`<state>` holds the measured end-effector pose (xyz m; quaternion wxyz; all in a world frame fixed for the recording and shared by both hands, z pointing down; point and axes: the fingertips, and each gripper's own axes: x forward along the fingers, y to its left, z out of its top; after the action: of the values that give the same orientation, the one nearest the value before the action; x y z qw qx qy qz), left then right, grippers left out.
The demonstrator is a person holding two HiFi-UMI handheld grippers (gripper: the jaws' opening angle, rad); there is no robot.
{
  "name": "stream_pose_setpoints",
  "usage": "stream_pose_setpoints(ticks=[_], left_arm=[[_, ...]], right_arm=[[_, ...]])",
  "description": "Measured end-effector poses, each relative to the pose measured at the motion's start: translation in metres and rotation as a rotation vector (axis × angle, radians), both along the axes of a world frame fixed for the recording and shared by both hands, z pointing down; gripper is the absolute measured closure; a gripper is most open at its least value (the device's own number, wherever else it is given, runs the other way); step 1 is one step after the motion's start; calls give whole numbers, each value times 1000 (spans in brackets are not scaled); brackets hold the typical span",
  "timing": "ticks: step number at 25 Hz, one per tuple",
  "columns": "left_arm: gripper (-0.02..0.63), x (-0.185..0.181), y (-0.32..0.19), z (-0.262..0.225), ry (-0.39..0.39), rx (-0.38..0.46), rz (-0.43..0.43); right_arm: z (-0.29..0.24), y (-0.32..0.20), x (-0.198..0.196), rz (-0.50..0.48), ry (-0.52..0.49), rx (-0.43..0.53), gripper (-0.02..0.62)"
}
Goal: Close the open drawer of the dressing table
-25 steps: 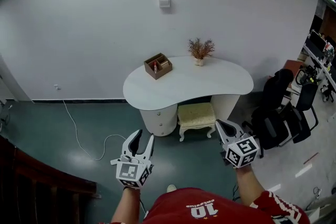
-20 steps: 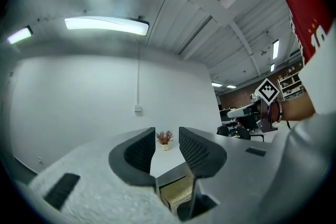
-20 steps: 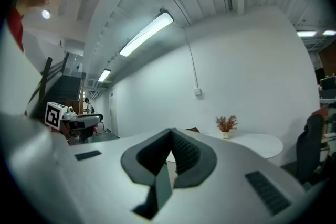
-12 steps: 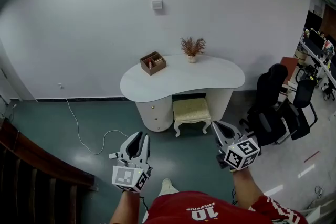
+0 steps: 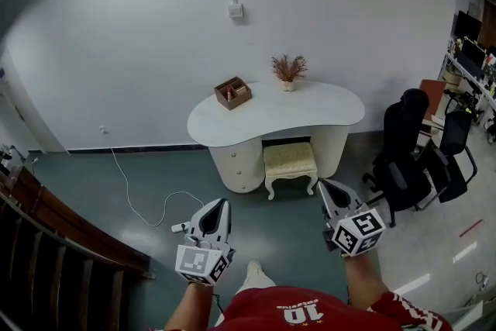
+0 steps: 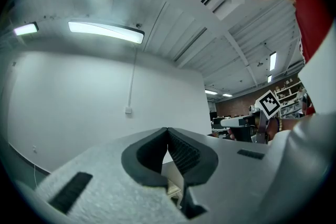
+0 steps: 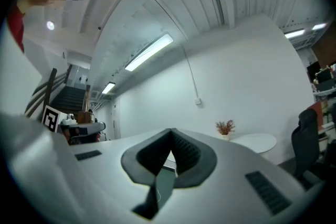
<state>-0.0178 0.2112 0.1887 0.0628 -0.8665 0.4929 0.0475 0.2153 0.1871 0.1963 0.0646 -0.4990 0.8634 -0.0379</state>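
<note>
Well, the person stands well back from the white dressing table against the far wall, so both grippers are simply carried out in front, roughly level and pointed towards it. The left gripper has just been closing its jaws; they now meet at the tips with nothing between them. The right gripper is likewise closed and empty. That suits the job, I'd judge: a drawer front wants a push, not a grasp, and closed jaws make a firm nose for it. The drawers are in the rounded pedestal under the left end of the surface, and a cushioned stool is tucked into the knee space just to their right. From this far off I cannot tell whether any drawer stands out or all sit flush. A wooden organiser and a small vase of dried sprigs sit towards the far edge of the surface. Black office chairs stand off to the right.
</note>
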Motion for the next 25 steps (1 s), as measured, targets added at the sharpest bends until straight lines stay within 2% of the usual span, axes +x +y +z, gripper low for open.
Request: stream_pose_setpoints(ticks=[5, 10, 25], left_arm=[[620, 2, 6, -2, -5, -3, 2], [620, 5, 11, 1, 31, -13, 7], [620, 20, 29, 4, 8, -41, -18]], right_arm=[[13, 12, -1, 51, 96, 9, 591], [13, 21, 1, 49, 89, 9, 591], [17, 38, 18, 25, 36, -2, 591]])
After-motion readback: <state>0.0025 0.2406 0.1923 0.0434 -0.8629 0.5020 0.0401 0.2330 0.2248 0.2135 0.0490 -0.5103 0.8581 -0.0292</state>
